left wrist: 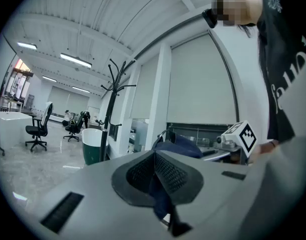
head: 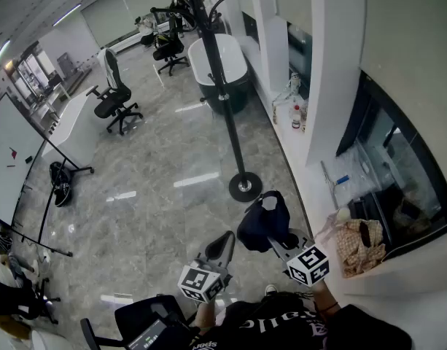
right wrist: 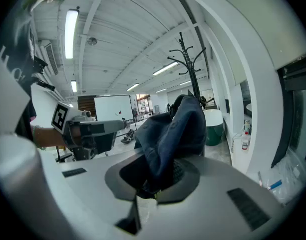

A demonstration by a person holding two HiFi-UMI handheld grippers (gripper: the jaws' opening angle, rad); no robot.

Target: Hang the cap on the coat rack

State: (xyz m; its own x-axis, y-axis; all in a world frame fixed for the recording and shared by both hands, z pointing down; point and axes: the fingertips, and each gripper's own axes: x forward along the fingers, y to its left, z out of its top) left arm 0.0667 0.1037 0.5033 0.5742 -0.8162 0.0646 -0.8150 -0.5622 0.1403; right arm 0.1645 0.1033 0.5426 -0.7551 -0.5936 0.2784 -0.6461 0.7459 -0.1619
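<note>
Step in hand: carrying the cap [head: 263, 221] toward the coat rack [head: 222, 86]; judging by the gap between them, the hanging itself is not yet begun.
Cap location: lower centre of the head view, above the floor [head: 157, 195] and just below the rack's round base [head: 245, 187]; well apart from the hooks at the top edge of the frame.
Right tool [head: 276, 241]: clenched on the cap; in the right gripper view the dark blue fabric [right wrist: 172, 129] rises out of the pinched jaws and drapes over them.
Left tool [head: 224, 245]: jaws drawn together in the left gripper view, around [left wrist: 155, 156]. A thin dark blue strip shows in the seam, and I cannot tell what it is. The cap [left wrist: 180, 146] sits just beyond its tip.
Hand pose: both tools are held low and close to the body at the bottom centre of the head view, pointing up-frame toward the rack, the left one a little lower and to the left of the cap.
Rack in the gripper views: upright black pole with curved hooks, upper centre of the right gripper view [right wrist: 190, 66] and left of centre in the left gripper view [left wrist: 110, 99].
Next move calls for: probably stepping closer, raising the right tool to hook height, and turning the cap's opening or back loop onto a prong before letting go.
Watch for: the limp fabric may fold and slide off a hook if it is not spread.
</note>
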